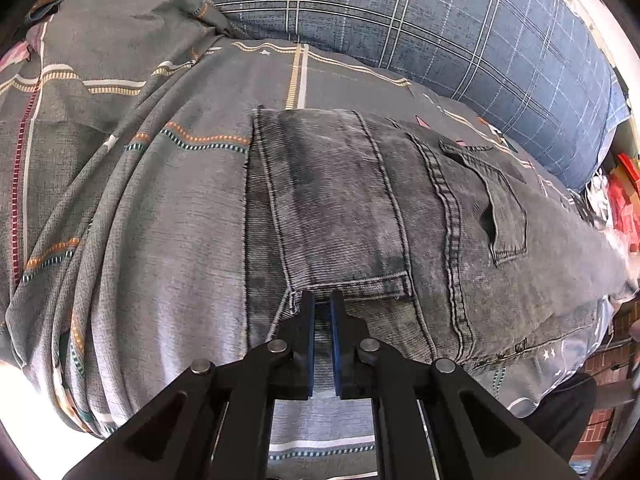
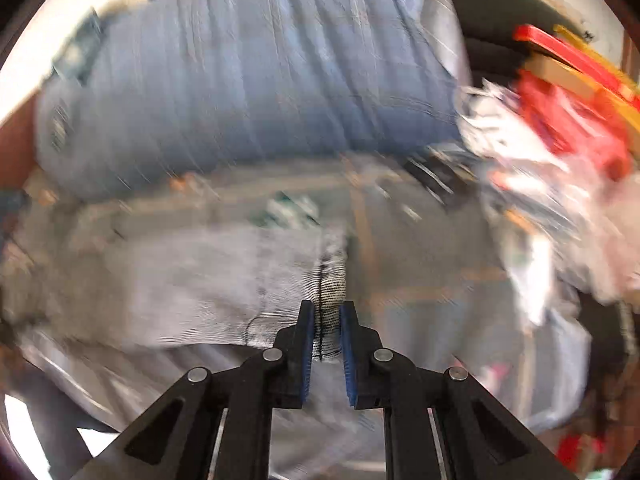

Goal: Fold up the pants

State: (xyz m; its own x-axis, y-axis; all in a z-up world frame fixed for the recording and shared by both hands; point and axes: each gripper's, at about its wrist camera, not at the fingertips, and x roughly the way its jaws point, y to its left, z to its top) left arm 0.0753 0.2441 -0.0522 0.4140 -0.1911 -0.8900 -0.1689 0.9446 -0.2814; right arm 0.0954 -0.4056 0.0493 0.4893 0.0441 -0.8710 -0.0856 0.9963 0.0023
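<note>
Grey washed denim pants (image 1: 360,208) lie spread on a bed, with a back pocket (image 1: 504,216) and stitched seams facing up. At their near edge my left gripper (image 1: 322,298) is shut on the denim, a fold of cloth pinched between its blue pads (image 1: 309,336). The right wrist view is smeared by motion. There my right gripper (image 2: 327,308) is shut on a seamed end of the pants (image 2: 330,280), with denim filling the narrow gap between its pads. The rest of that pant fabric (image 2: 200,280) trails off to the left.
A grey patterned bedsheet (image 1: 120,160) covers the bed. A bulky blue plaid quilt (image 1: 440,32) (image 2: 260,80) lies along the far side. Red boxes and white plastic bags (image 2: 560,128) (image 1: 622,200) are piled at the right. Brick flooring (image 1: 600,360) shows past the bed's near right edge.
</note>
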